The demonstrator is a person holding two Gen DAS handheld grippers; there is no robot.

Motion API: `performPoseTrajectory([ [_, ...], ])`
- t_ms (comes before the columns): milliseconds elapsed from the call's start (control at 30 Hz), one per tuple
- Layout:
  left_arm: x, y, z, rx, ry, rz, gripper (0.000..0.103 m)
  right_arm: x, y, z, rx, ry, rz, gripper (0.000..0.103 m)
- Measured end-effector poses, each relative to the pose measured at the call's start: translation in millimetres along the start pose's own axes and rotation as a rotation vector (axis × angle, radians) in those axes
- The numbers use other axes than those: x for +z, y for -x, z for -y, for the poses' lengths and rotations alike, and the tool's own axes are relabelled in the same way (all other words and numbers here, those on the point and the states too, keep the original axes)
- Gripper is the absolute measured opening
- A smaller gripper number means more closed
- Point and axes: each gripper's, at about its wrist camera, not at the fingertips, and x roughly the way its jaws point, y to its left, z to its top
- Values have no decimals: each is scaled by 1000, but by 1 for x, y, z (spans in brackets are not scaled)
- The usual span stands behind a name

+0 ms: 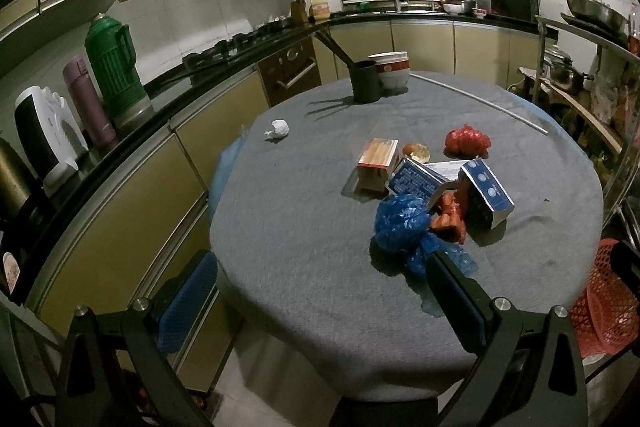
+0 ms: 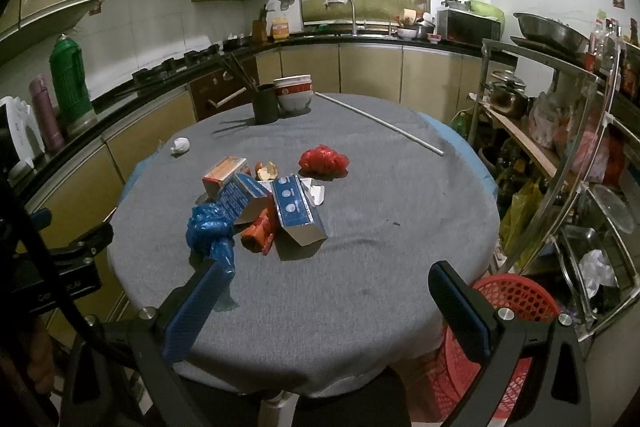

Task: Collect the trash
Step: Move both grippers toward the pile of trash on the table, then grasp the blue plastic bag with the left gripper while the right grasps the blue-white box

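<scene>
Trash lies on a round table with a grey cloth (image 1: 304, 307). In the pile are a blue plastic bag (image 1: 400, 223), two blue cartons (image 1: 486, 193), an orange box (image 1: 377, 159), an orange wrapper (image 1: 450, 219) and a red plastic bag (image 1: 467, 141). A white paper ball (image 1: 277, 129) sits apart at the far left. My left gripper (image 1: 320, 261) hovers open over the near edge, its right finger beside the blue bag. My right gripper (image 2: 327, 269) is open too, its left finger close to the blue bag (image 2: 210, 227). A red mesh basket (image 2: 516, 299) stands below the table's right side.
A black cup with chopsticks (image 1: 365, 81), stacked bowls (image 1: 392, 67) and a thin metal rod (image 1: 480, 103) sit at the table's far side. A kitchen counter with flasks (image 1: 114, 75) runs along the left. A metal rack with pots (image 2: 560, 155) stands at the right.
</scene>
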Motion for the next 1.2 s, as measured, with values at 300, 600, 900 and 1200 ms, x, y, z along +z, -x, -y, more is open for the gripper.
performPoseTrajectory([
  [300, -1, -4, 0, 5, -1, -9, 103, -6, -16, -4, 9, -6, -4, 103],
  [600, -3, -12, -2, 11, 3, -25, 103, -6, -30, -7, 26, -3, -2, 103],
  [900, -7, -28, -7, 18, 19, -64, 103, -1, -47, -7, 44, 0, -12, 103],
  [1200, -5, -76, -9, -131, 82, -239, 103, 15, -94, 10, 155, -51, -72, 103],
])
